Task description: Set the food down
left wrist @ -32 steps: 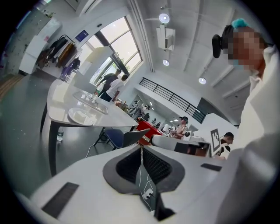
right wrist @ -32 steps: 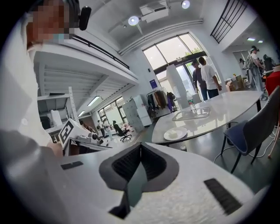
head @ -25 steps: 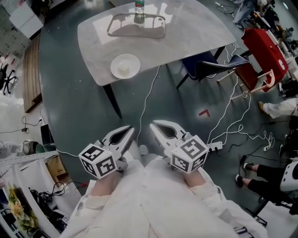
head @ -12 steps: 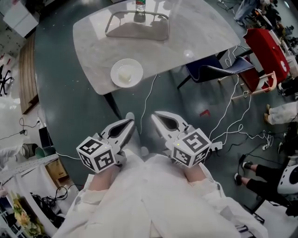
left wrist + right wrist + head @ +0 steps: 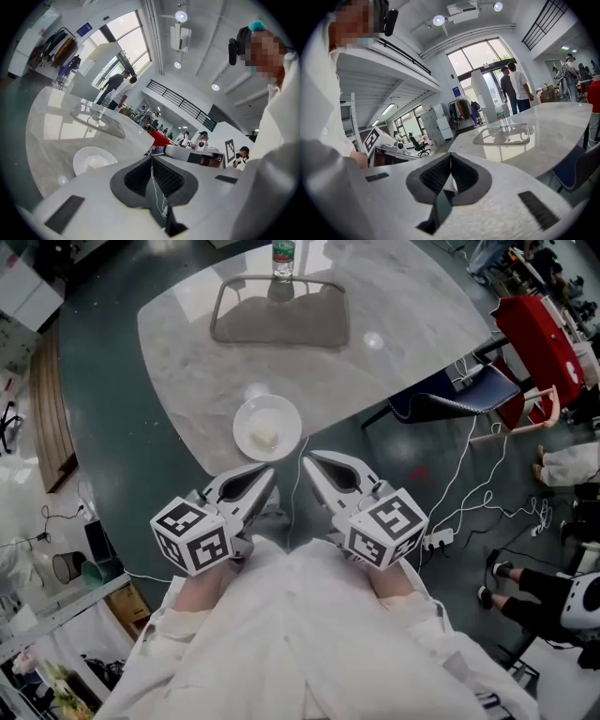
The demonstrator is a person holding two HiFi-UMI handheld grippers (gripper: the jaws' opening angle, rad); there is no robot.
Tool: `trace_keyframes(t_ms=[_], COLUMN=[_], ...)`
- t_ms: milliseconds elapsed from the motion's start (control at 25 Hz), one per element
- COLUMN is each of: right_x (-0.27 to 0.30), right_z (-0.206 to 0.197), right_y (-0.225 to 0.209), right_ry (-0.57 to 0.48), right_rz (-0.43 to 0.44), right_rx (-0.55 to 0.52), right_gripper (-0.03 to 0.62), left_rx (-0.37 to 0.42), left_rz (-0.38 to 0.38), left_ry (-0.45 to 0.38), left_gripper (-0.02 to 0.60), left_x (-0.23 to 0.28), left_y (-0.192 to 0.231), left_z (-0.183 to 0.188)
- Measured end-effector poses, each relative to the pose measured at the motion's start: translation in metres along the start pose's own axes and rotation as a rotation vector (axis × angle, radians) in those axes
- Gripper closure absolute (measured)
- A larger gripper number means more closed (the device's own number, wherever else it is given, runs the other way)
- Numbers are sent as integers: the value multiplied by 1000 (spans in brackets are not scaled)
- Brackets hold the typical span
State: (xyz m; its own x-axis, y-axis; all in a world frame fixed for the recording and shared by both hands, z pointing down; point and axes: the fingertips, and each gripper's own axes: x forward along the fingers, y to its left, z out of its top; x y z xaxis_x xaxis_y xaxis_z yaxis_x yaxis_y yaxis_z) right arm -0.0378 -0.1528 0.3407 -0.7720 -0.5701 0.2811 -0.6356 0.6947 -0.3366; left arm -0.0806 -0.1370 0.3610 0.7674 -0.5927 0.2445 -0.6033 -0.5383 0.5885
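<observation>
Pale marble table (image 5: 394, 324) already bears the food (image 5: 264, 438) on a white plate (image 5: 286, 409) by its near edge, so the left tongs (image 5: 266, 479) and right tongs (image 5: 309, 461), both clenched empty, are best held clear of the rim.

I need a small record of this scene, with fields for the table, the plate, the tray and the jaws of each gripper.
table: pale marble top
plate: white, by the table's near edge
food: one pale piece on the plate
tray: far side of the table
bottle: at the tray's far rim
left gripper: jaws shut, empty, just short of the plate
right gripper: jaws shut, empty
</observation>
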Motion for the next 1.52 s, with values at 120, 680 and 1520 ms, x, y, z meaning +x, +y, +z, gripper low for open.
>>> trace_keyframes(t_ms=[120, 680, 1520], right_x=[21, 85, 64], right_z=[13, 26, 5], right_y=[-14, -19, -38], right_ry=[-9, -17, 59], right_rz=[-39, 9, -51], right_rx=[6, 30, 62], right_gripper=[592, 592, 592], left_rx=[6, -4, -45], left_rz=[-29, -69, -15], left_ry=[19, 53, 55], left_gripper=[555, 555, 555], left_x=[9, 20, 20], left_y=[20, 78, 76], left_z=[19, 48, 29])
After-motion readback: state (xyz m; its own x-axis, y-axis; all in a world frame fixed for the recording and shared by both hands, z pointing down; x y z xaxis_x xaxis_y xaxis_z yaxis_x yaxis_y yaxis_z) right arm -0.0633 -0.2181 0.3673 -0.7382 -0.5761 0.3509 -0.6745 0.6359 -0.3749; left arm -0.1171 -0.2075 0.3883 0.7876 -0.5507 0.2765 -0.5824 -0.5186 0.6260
